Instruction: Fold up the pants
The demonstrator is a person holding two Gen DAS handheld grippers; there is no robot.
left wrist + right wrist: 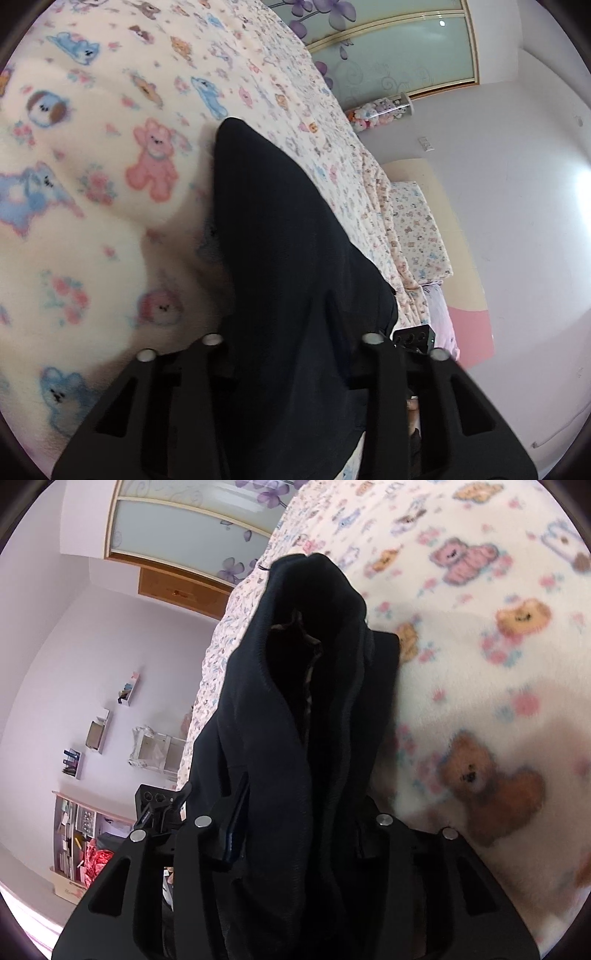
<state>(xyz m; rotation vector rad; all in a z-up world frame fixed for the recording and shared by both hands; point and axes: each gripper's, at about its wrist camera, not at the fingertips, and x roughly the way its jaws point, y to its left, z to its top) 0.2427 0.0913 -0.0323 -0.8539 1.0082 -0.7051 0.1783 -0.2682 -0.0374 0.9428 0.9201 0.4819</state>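
The black pants (pixel 280 236) hang lifted over the bed, held at both ends. My left gripper (pixel 293 350) is shut on a flat black part of the pants, which drapes over and hides its fingertips. In the right wrist view my right gripper (pixel 295 830) is shut on the bunched waistband end of the pants (pixel 306 686), whose opening with a patterned lining faces the camera. The other gripper shows at the edge of each view, at the lower right of the left wrist view (pixel 415 338) and the lower left of the right wrist view (pixel 155 801).
A fleece blanket with a cartoon bear print (pixel 92 206) covers the bed (pixel 498 701) beneath the pants. A pillow (pixel 421 229) lies at the head of the bed. A wardrobe with floral glass doors (pixel 399 48), wall shelves (pixel 99 731) and a cluttered bookcase (pixel 74 830) stand around the room.
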